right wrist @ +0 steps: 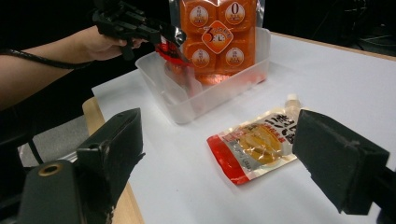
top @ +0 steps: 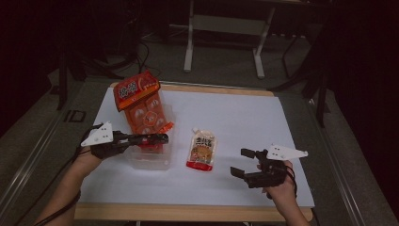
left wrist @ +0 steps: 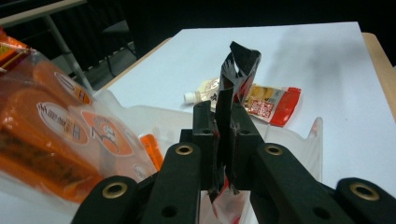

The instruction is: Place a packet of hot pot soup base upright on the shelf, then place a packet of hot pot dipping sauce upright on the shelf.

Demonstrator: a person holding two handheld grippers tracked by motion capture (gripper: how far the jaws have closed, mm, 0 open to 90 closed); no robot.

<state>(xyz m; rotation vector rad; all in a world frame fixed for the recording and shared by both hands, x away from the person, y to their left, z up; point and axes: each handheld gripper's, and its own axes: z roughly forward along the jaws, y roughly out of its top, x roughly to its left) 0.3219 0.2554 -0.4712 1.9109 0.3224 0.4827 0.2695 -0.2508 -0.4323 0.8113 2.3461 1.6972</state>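
My left gripper pinches a dark-edged red packet over the clear bin — orange multipack already leaning inside. My right gripper stands wide open, empty, near the spouted pouch lying on the table — probably next.

Left gripper over clear plastic bin, jaws closed on a small dark-red packet at the bin's near part. Big orange snack bag stands tilted in the bin, top leaning toward the far-left. Spouted sauce pouch lies flat on white table, just right of bin. Right gripper near pouch, jaws apart, holding nothing.
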